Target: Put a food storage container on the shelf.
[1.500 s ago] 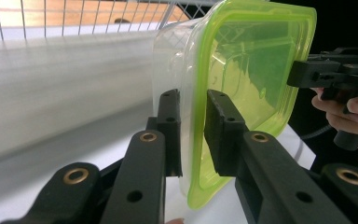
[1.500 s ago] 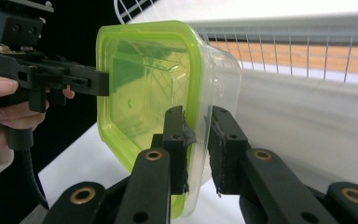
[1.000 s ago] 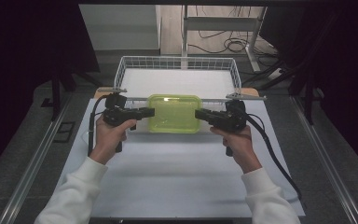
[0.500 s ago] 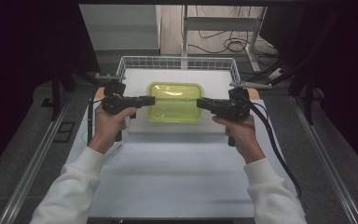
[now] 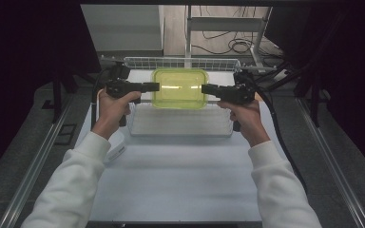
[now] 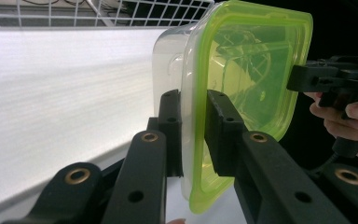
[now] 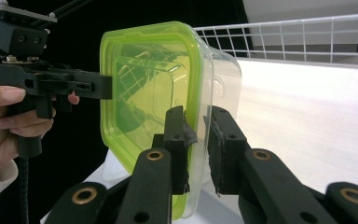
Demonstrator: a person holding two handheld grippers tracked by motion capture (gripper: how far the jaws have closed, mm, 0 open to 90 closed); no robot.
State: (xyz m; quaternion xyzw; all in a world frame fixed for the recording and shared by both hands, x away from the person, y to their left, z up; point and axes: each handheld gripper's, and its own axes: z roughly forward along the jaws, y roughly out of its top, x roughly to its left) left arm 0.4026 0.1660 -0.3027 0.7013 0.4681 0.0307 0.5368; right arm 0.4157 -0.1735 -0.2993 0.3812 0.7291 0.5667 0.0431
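Two grippers held one lidded container between them, above the white surface (image 5: 180, 180). At the left of the high view, the left gripper (image 5: 156, 87), carried in the person's left hand (image 5: 113, 105), pointed inward toward the middle, and its jaws were clamped on the left edge of the clear plastic container (image 5: 179, 88) with its yellow-green lid (image 5: 171, 80). In the left gripper view, those two black jaws pressed on either side of the lid's rim, one pad against the clear wall and the other against the green top, with the container standing on edge from that camera's angle. The container sat between the two grippers, lifted clear of the surface and hanging over the near part of the white wire basket (image 5: 138, 62), whose mesh wall ran across behind it. A white sleeve (image 5: 71, 185) led up from the bottom edge to the left hand. At the right, the right gripper (image 5: 203, 89), in the person's right hand (image 5: 247, 116), faced the left one, and its jaws were closed on the container's right edge. In the right gripper view, the jaws pinched the rim where lid met clear wall, and the left gripper showed beyond the far edge. A black cable (image 5: 278, 137) trailed from the right gripper down the right side.
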